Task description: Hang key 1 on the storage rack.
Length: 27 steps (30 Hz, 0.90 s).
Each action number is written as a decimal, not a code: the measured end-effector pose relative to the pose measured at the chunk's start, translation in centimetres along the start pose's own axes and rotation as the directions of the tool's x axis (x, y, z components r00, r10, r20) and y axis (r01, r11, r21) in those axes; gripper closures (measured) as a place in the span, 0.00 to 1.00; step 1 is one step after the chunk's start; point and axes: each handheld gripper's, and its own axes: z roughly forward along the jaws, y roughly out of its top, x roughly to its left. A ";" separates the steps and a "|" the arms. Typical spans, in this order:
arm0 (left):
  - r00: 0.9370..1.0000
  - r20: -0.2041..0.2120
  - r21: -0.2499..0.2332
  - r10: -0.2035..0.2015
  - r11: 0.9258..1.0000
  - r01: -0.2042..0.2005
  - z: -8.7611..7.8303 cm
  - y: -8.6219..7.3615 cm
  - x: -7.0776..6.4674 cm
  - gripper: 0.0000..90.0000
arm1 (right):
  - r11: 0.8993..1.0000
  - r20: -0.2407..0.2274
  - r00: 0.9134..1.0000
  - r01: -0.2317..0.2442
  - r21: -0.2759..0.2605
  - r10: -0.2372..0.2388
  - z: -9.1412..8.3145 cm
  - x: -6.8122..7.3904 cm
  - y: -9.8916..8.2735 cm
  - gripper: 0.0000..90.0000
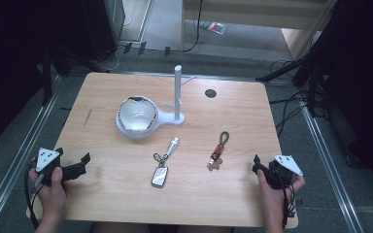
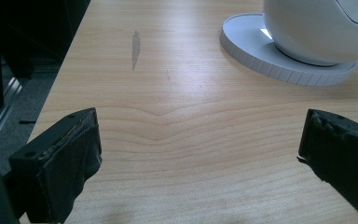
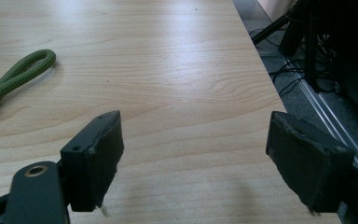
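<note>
While both tongs sit empty at the near edge, nothing looks started; status per view below.

high view – left tongs: left tongs (image 1: pixel 77 167) held low at the near left corner of the surface (image 1: pixel 126 199), jaws apart, nothing between them.
high view – right tongs: right tongs (image 1: pixel 258 170) at the near right corner, jaws apart, empty.
high view – keys: car key (image 1: pixel 160 175) on its ring with a silver fob lies near the middle front; leather key strap (image 1: pixel 218 150) with a green loop lies to its right, closer to the right tongs. Both flat on the surface, apart from each other.
high view – stand: white hook stand (image 1: pixel 178 92) with a bowl (image 1: pixel 137 115) on its base, behind the keys; bowl looks empty, hook bare.

left gripper view – tongs: jaws wide, bare wood between them; stand base and bowl ahead to the right, well apart.

right gripper view – tongs: jaws wide, nothing gripped; green loop (image 3: pixel 21 74) of the strap ahead to the left, not touched.

progress: my read is zero steps done. Neither key item lifted.
left to do: likely reach, grip a key item, carry it to the stand or bowl. Nearest pick for the right tongs is the strap.
</note>
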 end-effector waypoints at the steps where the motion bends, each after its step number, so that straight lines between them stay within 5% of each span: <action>1: 1.000 -0.001 -0.001 0.000 1.000 0.000 0.0 0.0 0.0 0.00 | 1.000 0.001 1.000 -0.002 0.000 0.002 0.0 0.0 0.0 0.22; 11: 1.000 0.001 0.003 -0.011 1.000 0.011 0.0 0.0 0.1 0.00 | 1.000 0.018 1.000 -0.001 -0.007 0.001 -0.1 0.1 0.0 0.26; 18: 1.000 0.007 0.005 -0.016 1.000 0.016 0.1 0.1 0.2 0.00 | 0.998 -0.022 0.999 -0.022 0.057 0.024 -0.1 0.4 0.1 0.27; 23: 1.000 0.011 0.011 -0.010 1.000 0.010 0.2 0.1 0.1 0.00 | 0.992 -0.058 0.997 0.059 0.110 -0.052 -0.1 1.7 1.0 0.27; 27: 1.000 0.008 0.018 -0.001 1.000 0.001 0.3 0.1 0.0 0.00 | 0.986 -0.091 0.994 0.080 0.147 -0.067 -0.2 2.3 1.5 0.27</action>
